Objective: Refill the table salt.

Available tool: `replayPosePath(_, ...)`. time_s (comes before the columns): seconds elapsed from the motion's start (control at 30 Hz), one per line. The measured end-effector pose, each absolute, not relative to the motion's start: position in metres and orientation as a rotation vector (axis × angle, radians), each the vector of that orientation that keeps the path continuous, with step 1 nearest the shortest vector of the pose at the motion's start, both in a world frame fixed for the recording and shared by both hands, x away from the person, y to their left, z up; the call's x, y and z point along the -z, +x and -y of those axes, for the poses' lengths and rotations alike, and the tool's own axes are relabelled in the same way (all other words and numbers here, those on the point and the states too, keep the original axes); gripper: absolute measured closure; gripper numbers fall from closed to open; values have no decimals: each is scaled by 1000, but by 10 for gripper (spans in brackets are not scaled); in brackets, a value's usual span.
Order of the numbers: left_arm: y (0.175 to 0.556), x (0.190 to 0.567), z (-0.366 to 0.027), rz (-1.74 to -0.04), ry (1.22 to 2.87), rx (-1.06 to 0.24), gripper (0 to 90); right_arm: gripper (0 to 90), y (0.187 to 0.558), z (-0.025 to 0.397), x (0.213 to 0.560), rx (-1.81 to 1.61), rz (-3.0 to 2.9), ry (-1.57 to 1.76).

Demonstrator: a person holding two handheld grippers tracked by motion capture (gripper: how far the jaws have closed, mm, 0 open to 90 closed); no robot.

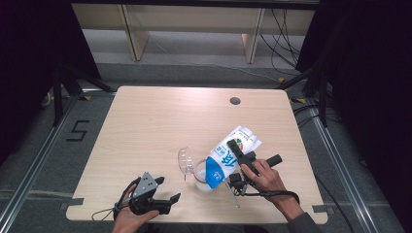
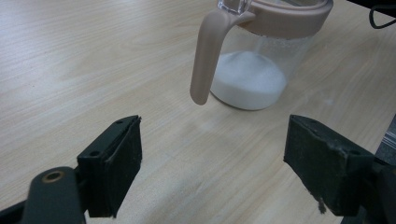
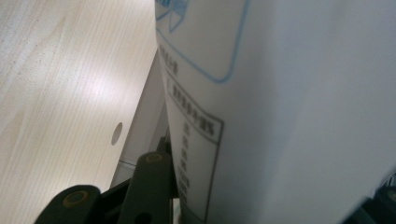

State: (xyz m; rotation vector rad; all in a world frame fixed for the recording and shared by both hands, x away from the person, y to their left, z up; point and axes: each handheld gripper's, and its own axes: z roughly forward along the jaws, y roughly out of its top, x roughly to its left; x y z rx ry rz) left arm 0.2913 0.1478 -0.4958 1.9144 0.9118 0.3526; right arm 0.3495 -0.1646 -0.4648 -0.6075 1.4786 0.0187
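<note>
You hold the left gripper (image 1: 167,200) low at the near edge of the worktop (image 1: 145,121), its fingers (image 2: 114,163) spread wide apart and holding nothing, aimed at the clear jug (image 2: 254,70) just beyond. Your right gripper (image 1: 240,165), a little farther in and to the right, has its fingers clamped on a white and blue bag (image 1: 228,158), tilted mouth-down over the jug's open top. In the right gripper view the bag's printed side (image 3: 280,116) fills the frame against the fingers, too close and blurred to read the label.

The jug stands upright near the middle of the worktop's near half, with its beige handle (image 2: 205,56) turned toward the left gripper and a mound of white grains (image 2: 247,84) across its bottom. Its clear lid (image 1: 184,160) appears to be flipped open to the left, though the high view is too small to be sure it is hinged. Farther back lies bare wood, with a round cable hole (image 1: 235,101) near the far edge.

The risk lies in the pour. The bag is soft and held at its middle, so a steeper tilt could send grains out in a rush, past the rim and onto the worktop. Nothing steadies the jug; a nudge from the bag's lower corner could shift or tip it.
</note>
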Motion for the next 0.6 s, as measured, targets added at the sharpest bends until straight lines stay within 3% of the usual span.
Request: replayPosePath(0.6,291,496,-148,-910,1916,-354,188,672,350,165,465,-19,-1473,-616)
